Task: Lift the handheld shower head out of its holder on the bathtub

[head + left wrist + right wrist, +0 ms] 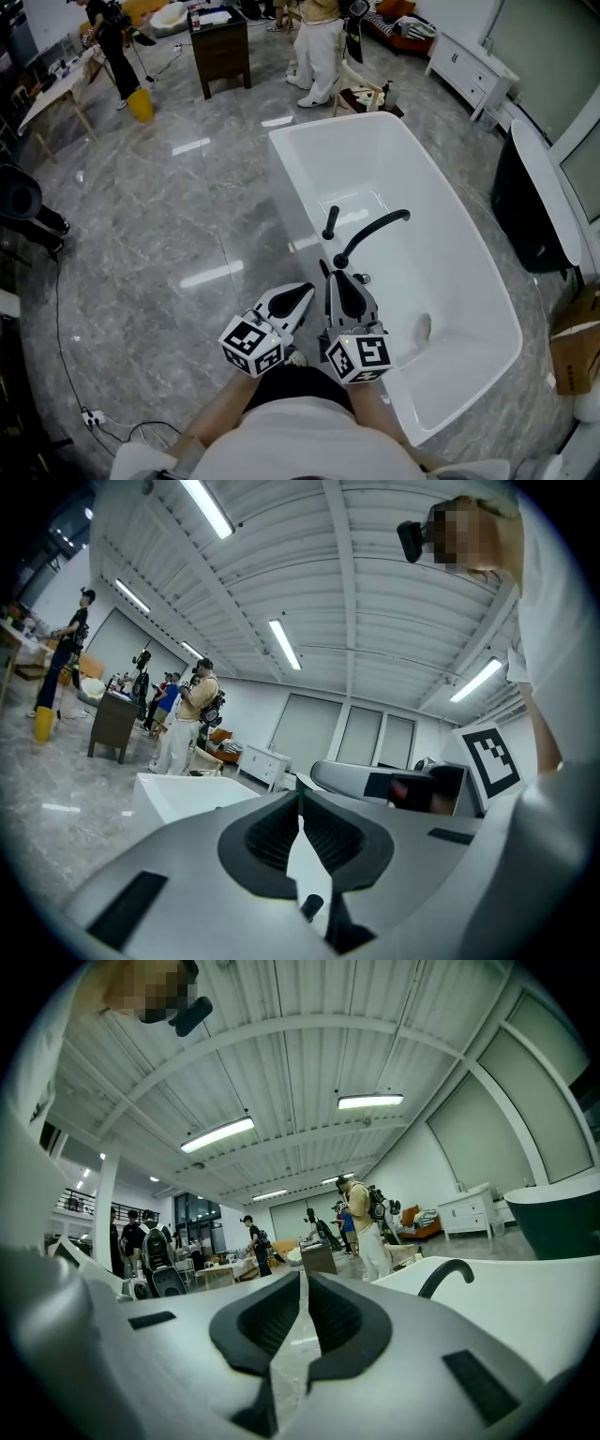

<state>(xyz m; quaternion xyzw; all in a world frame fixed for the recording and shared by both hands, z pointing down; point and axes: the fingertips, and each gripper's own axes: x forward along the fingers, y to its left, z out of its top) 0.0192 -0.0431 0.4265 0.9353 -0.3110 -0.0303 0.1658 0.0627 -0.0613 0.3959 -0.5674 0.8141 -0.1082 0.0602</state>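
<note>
A white bathtub (pixel 281 159) lies ahead of me on a grey marble floor. On its near rim a black handheld shower head (pixel 330 222) stands upright in its holder, beside a curved black spout (pixel 380 230). My left gripper (pixel 305 289) and right gripper (pixel 330 277) are held level side by side, just short of the rim fittings. Both are shut and hold nothing. In the left gripper view the gripper (pixel 300 799) has its tips together, with the tub (pixel 178 794) beyond them. The right gripper view shows the shut gripper (pixel 304 1279) and the spout (pixel 448 1274) to its right.
A black tub (pixel 530 216) and a cardboard box (pixel 577 342) stand at the right. At the back are a wooden cabinet (pixel 220 47), a yellow bucket (pixel 141 105) and several people. Cables (pixel 94 417) run over the floor at the left.
</note>
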